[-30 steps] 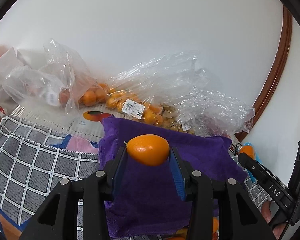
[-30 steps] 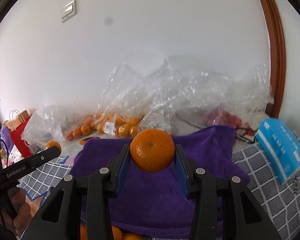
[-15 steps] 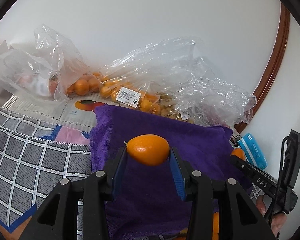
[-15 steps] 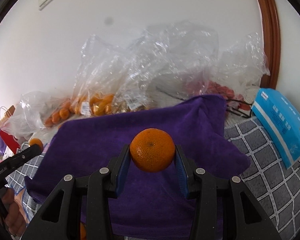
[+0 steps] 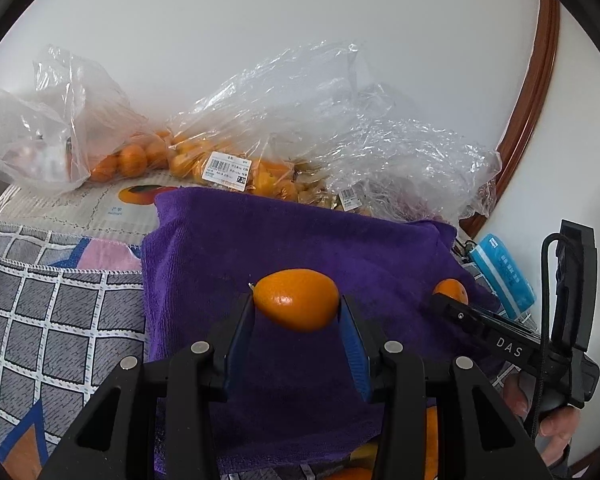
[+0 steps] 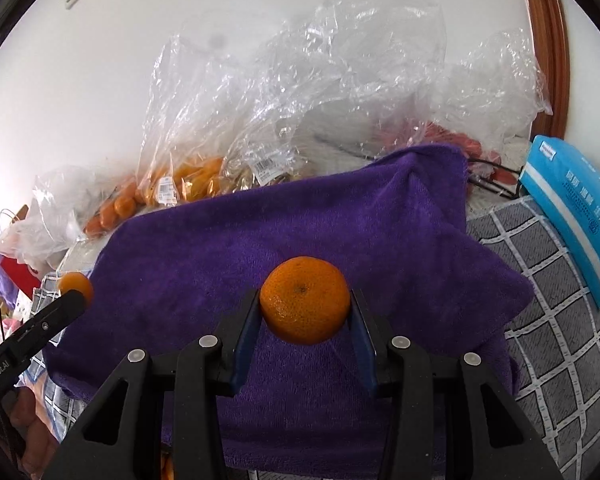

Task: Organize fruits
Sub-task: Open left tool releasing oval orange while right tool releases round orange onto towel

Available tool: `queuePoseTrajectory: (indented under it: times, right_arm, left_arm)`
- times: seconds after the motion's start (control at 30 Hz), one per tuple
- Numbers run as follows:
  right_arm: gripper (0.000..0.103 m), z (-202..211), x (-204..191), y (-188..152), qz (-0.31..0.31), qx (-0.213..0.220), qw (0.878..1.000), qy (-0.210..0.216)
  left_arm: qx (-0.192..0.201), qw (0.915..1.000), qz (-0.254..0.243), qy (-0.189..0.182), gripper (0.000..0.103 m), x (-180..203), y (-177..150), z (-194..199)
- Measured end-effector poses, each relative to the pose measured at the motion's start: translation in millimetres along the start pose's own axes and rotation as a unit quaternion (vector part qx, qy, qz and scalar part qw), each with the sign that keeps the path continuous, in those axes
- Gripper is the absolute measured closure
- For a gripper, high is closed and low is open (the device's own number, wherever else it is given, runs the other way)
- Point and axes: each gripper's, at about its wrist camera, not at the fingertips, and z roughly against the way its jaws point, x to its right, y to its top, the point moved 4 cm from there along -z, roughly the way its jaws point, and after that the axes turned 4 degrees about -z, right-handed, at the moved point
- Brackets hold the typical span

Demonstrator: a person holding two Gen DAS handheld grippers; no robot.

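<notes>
- Above the purple towel [image 5: 300,240]: left gripper [image 5: 298,322], blue pads clamped on an oval orange fruit [image 5: 297,299].
- Over the same towel [image 6: 300,232]: right gripper [image 6: 305,320], closed on a round mandarin [image 6: 304,305].
- Behind the towel, against the wall: clear plastic bags [image 5: 284,120] of orange fruit.
- Right of the towel: blue packet [image 6: 572,216] on a grey checked cloth [image 6: 556,340].
</notes>
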Motion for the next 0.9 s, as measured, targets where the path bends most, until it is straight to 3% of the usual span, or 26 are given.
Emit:
queuePoseTrajectory:
  times: [0.23,0.47,0.7,0.83,0.9]
  right_arm:
    - [0.056,-5.1,-1.3,-5.2,0.014,-0.008,1.0,-0.017]
    - [0.03,6.7,-2.2,-2.3,0.015,0.016,0.999,-0.024]
    - [0.02,20.9,-5.1,0.0,0.004,0.029,0.999,-0.03]
    - [0.018,32.7,-11.2,1.5,0.01,0.048,0.998,-0.047]
    - [0.015,38.9,-13.9,2.5,0.013,0.038,0.997,-0.068]
  left_arm:
    - [-0.021,0.9997,0.014,0.009,0.062,-6.1,-5.6,-9.3]
    - [-0.026,0.9994,0.013,0.017,0.062,-6.5,-5.9,-10.2]
    - [0.009,0.9998,-0.004,0.016,0.04,1.4,0.7,5.4]
    - [0.024,0.9994,-0.01,0.02,0.033,5.4,4.9,13.4]
    - [0.025,0.9994,-0.011,0.023,0.033,7.3,6.1,16.4]
